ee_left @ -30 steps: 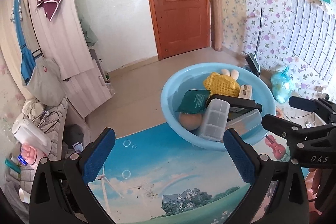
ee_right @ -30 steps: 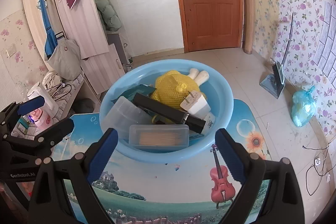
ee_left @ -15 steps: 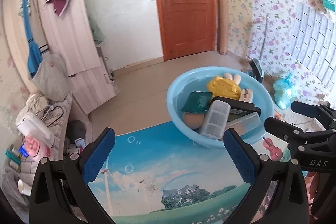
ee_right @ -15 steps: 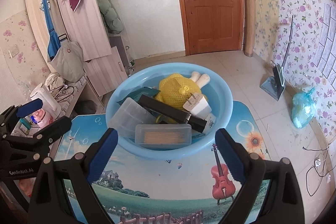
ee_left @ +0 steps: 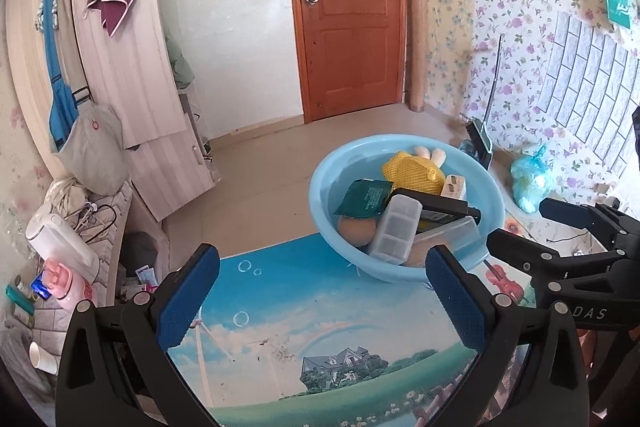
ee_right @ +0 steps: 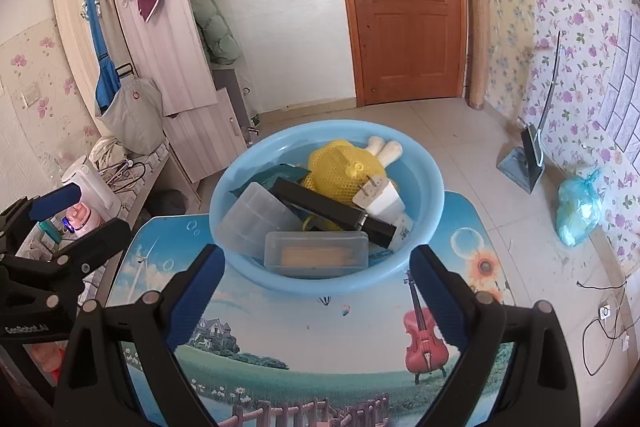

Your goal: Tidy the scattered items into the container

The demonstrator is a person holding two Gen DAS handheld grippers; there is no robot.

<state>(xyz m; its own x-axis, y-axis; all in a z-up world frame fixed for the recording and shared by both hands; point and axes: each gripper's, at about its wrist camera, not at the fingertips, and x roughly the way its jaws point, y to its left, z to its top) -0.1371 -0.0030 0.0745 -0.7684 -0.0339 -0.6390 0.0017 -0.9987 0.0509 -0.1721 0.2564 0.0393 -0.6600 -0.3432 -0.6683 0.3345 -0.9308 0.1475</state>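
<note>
We note both grippers, left [ee_left: 322, 301] and right [ee_right: 318, 291], fingers open and empty, basin [ee_right: 430, 223] filled at counter's far edge.

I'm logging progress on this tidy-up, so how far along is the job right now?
It looks essentially finished. Done: the blue basin holds the yellow mesh bag, white plug, black box and two clear plastic cases. In hand: nothing; the left gripper and right gripper are both open and empty. Left: no loose items show on the picture-printed tabletop.
</note>
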